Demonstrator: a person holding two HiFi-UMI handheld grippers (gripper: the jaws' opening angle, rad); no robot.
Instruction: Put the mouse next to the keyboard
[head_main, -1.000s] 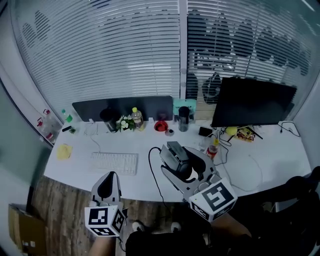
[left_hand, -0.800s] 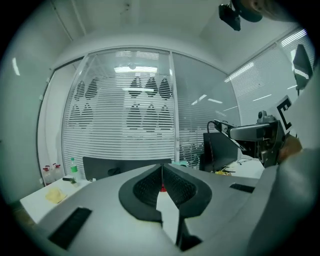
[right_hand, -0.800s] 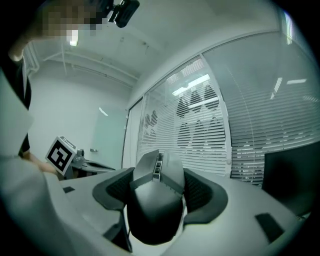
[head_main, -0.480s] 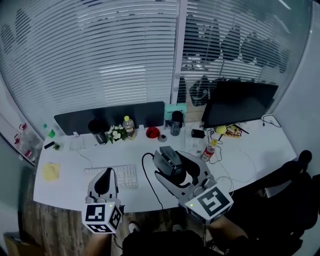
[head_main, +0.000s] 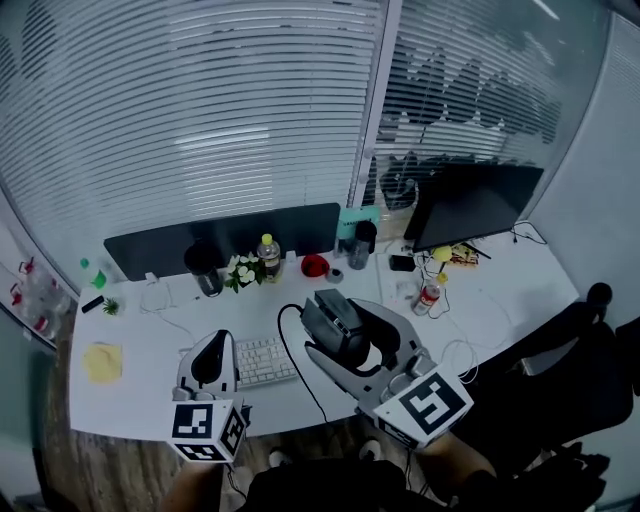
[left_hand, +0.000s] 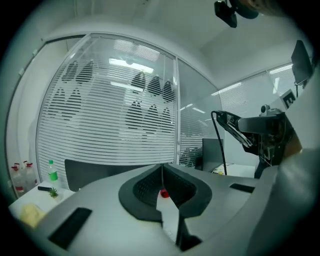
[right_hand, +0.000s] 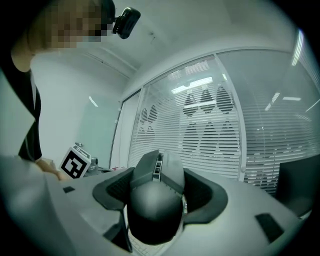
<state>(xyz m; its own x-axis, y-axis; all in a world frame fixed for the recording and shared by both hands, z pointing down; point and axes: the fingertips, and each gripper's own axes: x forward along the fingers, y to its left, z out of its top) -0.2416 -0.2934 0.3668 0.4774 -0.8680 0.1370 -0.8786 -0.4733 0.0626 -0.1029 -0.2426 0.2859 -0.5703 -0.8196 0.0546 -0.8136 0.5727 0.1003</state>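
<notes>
The left gripper (head_main: 212, 355) is held low at the left, just in front of the near edge of the white bench (head_main: 150, 385). It points away from the person, with its marker cube closest to the head camera. Its jaws are closed against each other with nothing between them, and their tips overlap the left end of the flat white keyboard (head_main: 262, 360).

The right gripper (head_main: 332, 330) reaches in from the lower right and slants up and to the left. Its jaws are clamped on the two sides of the dark grey, angular computer mouse (head_main: 342, 318). The mouse is held in the air, off the bench, just to the right of the keyboard. In the right gripper view the mouse (right_hand: 155, 200) fills the space between the jaws, with its rounded back towards the camera. A thin black cable (head_main: 283, 335) curves from its front end and runs down past the bench edge.

Each gripper's cube carries square black-and-white coded markers. The print on the bottles at the back of the bench is too small to read
</notes>
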